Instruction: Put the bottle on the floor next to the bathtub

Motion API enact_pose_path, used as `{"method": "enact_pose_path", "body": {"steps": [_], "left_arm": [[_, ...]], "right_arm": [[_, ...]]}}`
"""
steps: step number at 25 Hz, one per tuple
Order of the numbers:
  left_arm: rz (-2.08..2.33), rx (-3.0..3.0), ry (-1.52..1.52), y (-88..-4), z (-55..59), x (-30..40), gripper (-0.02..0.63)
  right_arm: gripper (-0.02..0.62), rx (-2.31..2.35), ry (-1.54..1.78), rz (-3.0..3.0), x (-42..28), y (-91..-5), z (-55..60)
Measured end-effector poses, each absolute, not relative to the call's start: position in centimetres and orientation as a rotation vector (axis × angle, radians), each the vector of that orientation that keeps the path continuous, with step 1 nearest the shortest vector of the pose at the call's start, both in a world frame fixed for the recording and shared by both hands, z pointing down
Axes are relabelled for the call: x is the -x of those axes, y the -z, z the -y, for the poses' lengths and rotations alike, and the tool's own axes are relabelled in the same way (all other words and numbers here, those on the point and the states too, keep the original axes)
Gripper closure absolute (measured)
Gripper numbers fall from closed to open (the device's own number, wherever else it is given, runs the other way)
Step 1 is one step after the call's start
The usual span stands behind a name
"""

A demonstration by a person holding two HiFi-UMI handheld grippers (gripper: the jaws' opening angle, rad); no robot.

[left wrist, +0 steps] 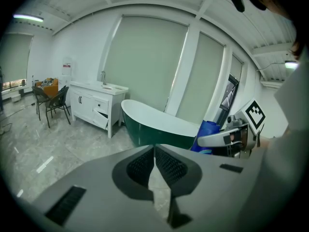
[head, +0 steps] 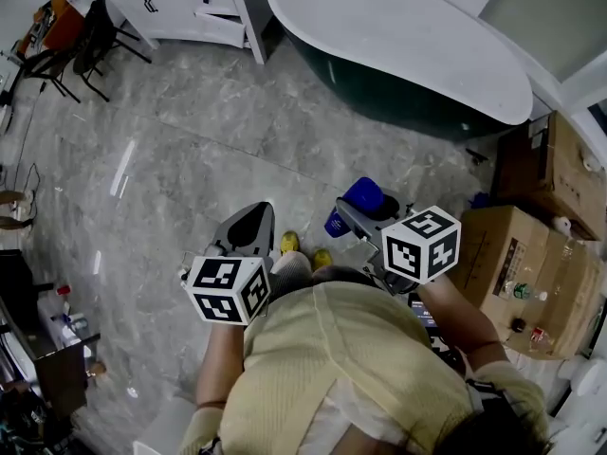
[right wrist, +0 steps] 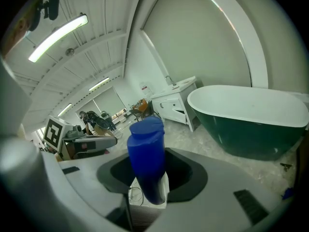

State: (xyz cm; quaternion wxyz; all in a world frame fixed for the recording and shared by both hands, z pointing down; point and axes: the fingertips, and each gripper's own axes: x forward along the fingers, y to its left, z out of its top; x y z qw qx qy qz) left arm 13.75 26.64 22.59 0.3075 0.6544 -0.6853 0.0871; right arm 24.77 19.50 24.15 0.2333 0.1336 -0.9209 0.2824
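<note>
Nearest the head camera was the person's beige shirt [head: 351,358], with both arms reaching forward over the grey marble floor [head: 190,140]. The left gripper [head: 254,218] pointed forward and down on the left, its marker cube [head: 228,290] close to the body. In its own view the two ribbed pads [left wrist: 144,164] met at their tips, with nothing between them and only floor showing through the gap below the tips.

The right gripper [head: 353,218] was held just to the right of it, under its own cube [head: 422,245]. Its jaws were closed on the blue bottle [right wrist: 146,158], gripped near its lower end. The bottle stood out beyond the jaws with its capped end pointing away from the person. It was held off the floor, in front of the person and on the near side of the bathtub [head: 398,98].

The tub, dark green outside and white within, lay across the far right of the room. A white cabinet [head: 190,8] stood to its left, by the tub's left end, with one door ajar. Dark chairs [head: 85,45] were at the far left. Cardboard boxes [head: 531,273] were stacked at the right, near the tub's right end. Two yellow shoe tips [head: 289,243] showed on the floor between the grippers.
</note>
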Motion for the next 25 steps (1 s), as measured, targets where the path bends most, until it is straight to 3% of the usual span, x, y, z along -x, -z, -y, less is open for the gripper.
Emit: {"method": "enact_pose_path", "body": {"steps": [13, 25], "left_arm": [[1.773, -1.76, -0.23, -24.0, -22.1, -9.5, 0.543], [1.65, -1.804, -0.235, -25.6, -15.4, 1.1, 0.543]], "right_arm": [[0.426, -0.421, -0.779, 2.498, -21.0, -25.5, -15.7], [0.426, -0.533, -0.806, 2.441, -11.1, -26.6, -9.7]]}}
